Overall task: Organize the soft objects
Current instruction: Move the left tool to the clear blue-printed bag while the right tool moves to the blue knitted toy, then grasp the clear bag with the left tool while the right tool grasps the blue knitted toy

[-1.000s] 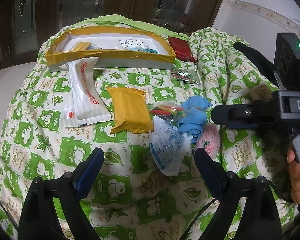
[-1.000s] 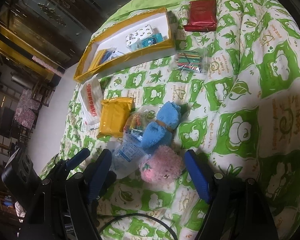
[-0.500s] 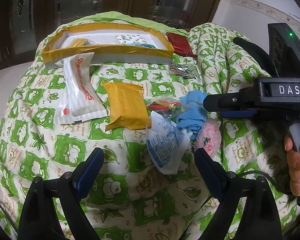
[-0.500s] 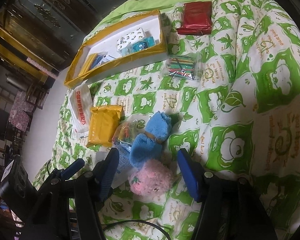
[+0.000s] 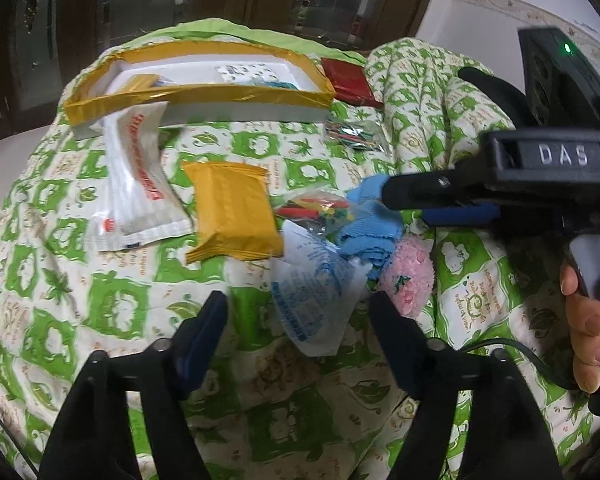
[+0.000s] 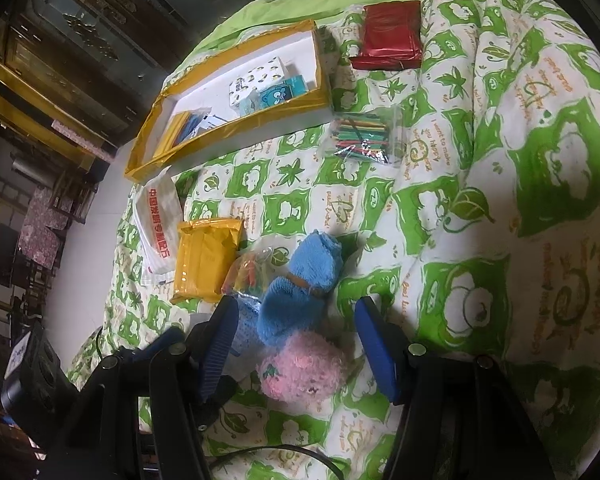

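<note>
A pink fluffy ball and a blue knitted cloth lie on the green-and-white quilt. My right gripper is open, its fingers on either side of the blue cloth and pink ball; it also shows from the side in the left wrist view. My left gripper is open over a white-and-blue plastic packet. A yellow packet, a white packet with red print and a bag of coloured sticks lie nearby.
A yellow-rimmed white tray with small boxes stands at the far end of the bed. A red packet and a second bag of coloured sticks lie near it. The quilt bulges up on the right.
My right gripper has moved forward and down so its fingers now flank the blue cloth and pink ball. My left gripper has closed in on the white-and-blue packet and narrowed a little.
</note>
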Demonstrator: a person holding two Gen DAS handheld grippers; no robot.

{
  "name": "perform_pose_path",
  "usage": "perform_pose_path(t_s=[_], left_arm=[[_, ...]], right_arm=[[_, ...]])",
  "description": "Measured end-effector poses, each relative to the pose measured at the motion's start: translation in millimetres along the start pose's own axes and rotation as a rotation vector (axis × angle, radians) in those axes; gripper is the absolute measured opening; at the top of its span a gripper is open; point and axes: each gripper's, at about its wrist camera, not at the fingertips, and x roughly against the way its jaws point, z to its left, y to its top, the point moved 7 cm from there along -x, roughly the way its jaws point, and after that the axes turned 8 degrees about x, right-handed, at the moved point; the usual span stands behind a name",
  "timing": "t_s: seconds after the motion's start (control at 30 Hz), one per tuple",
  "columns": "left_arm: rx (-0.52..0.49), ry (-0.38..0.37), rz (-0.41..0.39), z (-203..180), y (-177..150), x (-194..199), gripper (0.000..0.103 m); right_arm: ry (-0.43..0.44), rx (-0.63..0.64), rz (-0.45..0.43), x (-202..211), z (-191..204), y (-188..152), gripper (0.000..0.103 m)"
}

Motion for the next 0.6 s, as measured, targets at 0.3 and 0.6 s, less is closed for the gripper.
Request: perform_pose_path(t_s=[0.3,0.6], left_arm=[[0.030,-0.013,0.008,2.8,6.2,-6.9,0.067],[0.009,-0.023,0.042,-3.6,5.3,-19.3,0.050]], right_arm=[[-0.009,-0.010,0.015,-9.4,-5.7,4.9,0.059],[-0.011,-0.034,0.068,-23.3,-7.6,7.3,0.058]])
